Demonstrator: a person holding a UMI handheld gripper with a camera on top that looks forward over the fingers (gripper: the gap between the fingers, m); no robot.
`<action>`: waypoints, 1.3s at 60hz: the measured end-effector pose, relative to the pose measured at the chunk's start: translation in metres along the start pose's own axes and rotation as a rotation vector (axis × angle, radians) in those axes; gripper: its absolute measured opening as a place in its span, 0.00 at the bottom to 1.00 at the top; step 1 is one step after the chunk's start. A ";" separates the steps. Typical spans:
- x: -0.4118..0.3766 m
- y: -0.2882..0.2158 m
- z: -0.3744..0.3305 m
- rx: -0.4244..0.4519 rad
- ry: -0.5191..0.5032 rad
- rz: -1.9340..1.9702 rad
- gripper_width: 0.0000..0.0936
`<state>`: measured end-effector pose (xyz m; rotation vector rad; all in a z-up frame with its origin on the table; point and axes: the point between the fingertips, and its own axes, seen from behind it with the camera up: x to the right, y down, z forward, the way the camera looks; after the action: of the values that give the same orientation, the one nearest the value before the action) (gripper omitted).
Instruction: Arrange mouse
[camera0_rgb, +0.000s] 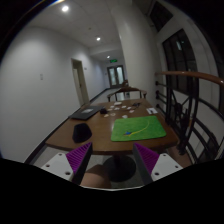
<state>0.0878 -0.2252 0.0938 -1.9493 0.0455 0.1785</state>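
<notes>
So there's a long wooden table (95, 125) stretching out ahead of the tongs, with a bright green mat (138, 128) lying flat on it just beyond them. A dark flat thing (86, 113) sits further off, maybe a laptop or folder, hard to tell. Small bits (126, 106) are scattered at the far end. Past that, a hallway (108, 72) with ceiling lights (66, 9) and a door (80, 78).

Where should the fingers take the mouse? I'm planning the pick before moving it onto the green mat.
Probably by its two flanks, coming straight on from behind. The mouse is a dark, rounded hump lying between the open fingers with a gap on each side, so closing the gripper would press the narrower sides rather than the sloping top. Its finer shape is too dark to tell.
</notes>
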 end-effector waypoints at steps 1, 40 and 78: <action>-0.003 0.003 0.000 -0.010 -0.008 -0.005 0.89; -0.174 0.031 0.201 -0.136 -0.197 -0.219 0.89; -0.203 -0.011 0.263 -0.060 -0.216 -0.273 0.21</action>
<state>-0.1382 0.0113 0.0378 -1.9623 -0.3696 0.2100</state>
